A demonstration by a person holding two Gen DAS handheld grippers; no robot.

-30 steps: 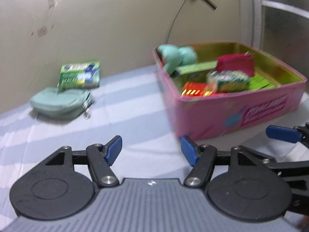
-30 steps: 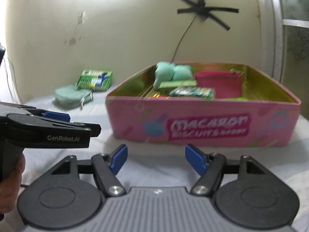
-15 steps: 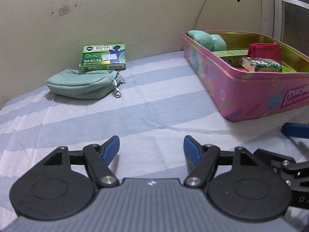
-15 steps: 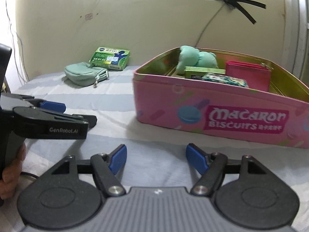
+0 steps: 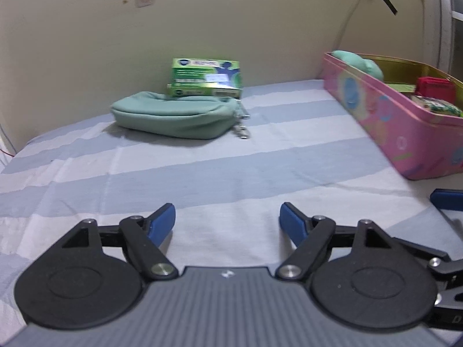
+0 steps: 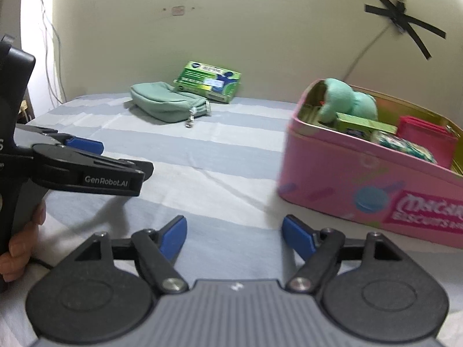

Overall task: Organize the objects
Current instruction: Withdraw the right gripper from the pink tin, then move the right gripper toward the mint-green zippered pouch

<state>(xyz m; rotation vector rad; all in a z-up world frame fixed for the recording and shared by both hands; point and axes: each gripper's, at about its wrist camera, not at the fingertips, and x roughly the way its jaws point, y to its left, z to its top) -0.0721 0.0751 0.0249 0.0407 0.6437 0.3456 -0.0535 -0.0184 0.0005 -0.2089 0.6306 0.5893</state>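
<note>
The left gripper (image 5: 227, 217) and the right gripper (image 6: 234, 231) both stand spread over the striped sheet (image 5: 202, 179) with nothing between their jaws, which have just been opening. Far ahead, near the wall, lies a green pouch (image 5: 176, 115), and a green box (image 5: 205, 78) rests just behind it, touching. The pouch looks soft and light; it should squash under a pinch, so its plump middle seems the best hold, clear of the metal clip at its right end. The box looks stiff and light, best taken across its narrow edges. Its print is too small to read. At right, the pink tin (image 6: 361, 185) reads "Macaron Biscuits". The left gripper's side reads "GenRobot.AI".
</note>
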